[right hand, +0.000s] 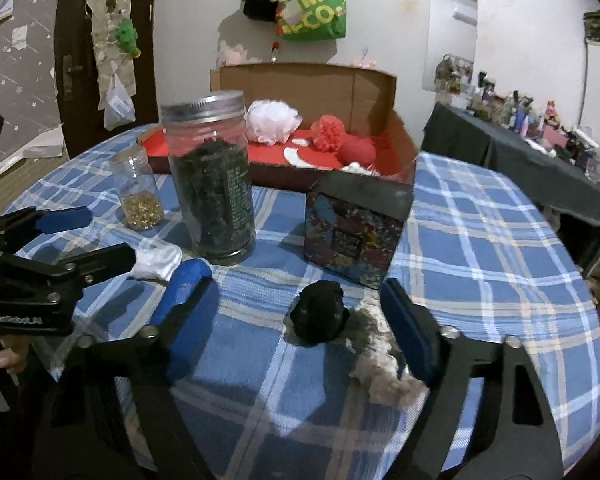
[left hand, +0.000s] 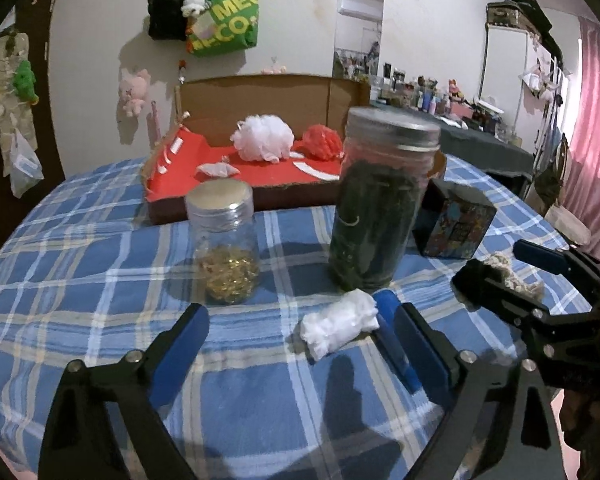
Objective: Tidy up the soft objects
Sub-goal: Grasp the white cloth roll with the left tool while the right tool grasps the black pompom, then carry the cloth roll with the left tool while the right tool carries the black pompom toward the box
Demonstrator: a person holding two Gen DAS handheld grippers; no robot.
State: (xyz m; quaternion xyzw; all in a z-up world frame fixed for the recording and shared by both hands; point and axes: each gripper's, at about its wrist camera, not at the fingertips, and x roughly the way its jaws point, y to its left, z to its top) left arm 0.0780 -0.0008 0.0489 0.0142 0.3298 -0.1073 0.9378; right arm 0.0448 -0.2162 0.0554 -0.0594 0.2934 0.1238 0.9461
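Straddling white wad [left hand: 340, 325] and black lump [right hand: 320, 314] with open claws [left hand: 296, 336] [right hand: 300, 320]; risking snagging cloth [left hand: 100, 280].

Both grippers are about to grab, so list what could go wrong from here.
1. The white cloth lies against one finger of the left gripper, well off centre; closing may only pinch its edge or push it aside.
2. The tall jar stands just behind that cloth and could be bumped.
3. The right gripper straddles a black lump and a beige rope piece; it may catch both or neither.
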